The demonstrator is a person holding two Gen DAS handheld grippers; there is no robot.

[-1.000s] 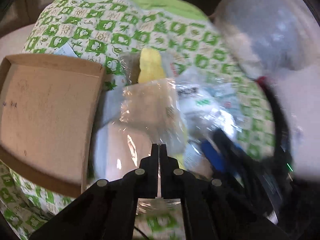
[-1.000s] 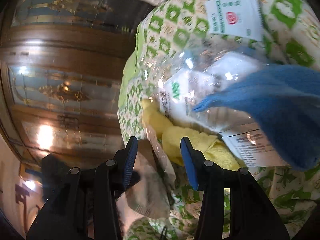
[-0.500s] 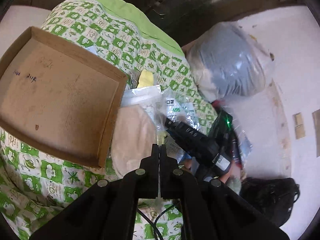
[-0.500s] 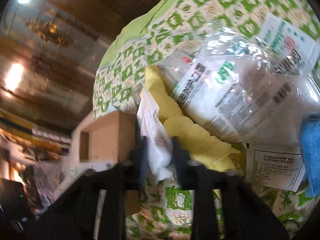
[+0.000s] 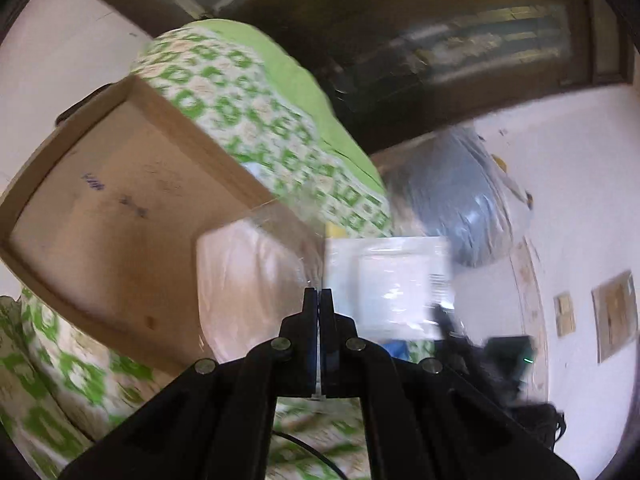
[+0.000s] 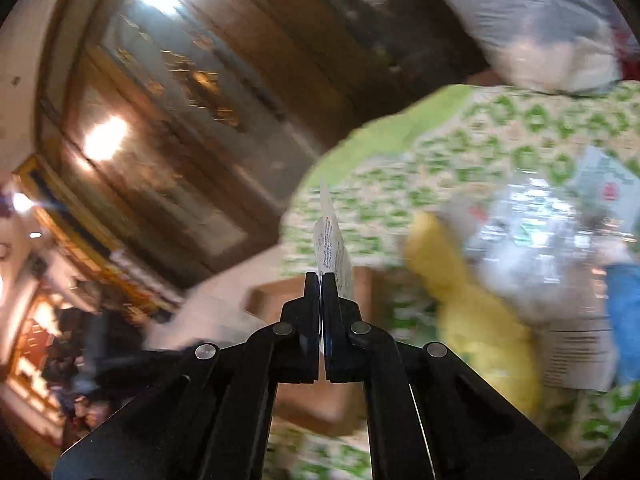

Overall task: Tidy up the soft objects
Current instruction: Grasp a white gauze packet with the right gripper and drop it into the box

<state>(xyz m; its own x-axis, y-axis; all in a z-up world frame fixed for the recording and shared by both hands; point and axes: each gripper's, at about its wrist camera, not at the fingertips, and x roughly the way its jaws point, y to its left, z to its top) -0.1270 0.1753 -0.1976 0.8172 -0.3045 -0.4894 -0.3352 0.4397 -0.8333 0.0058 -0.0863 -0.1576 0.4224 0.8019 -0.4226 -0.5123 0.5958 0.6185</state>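
Bed cover: green and white squares, spread out under all the other things.
Big gray bag: shiny plastic, past the far edge of the bed cover, blurry.
Cardboard box: brown and open, sitting on the bed cover. Nothing can be seen on its bare floor.
Pink soft thing in a clear bag: held up in the air, in front of the near corner of the box.
White packet in clear plastic: just beside the pink one, on its right, held up too.
Yellow cloth: lying on the bed cover beside a heap of shiny packets.
Blue cloth: at the right edge, past the packets.
Left gripper: squeezed tight on the clear plastic of the pink bag.
Right gripper: pinched tight on a thin white packet with print, which sticks up from its tips.
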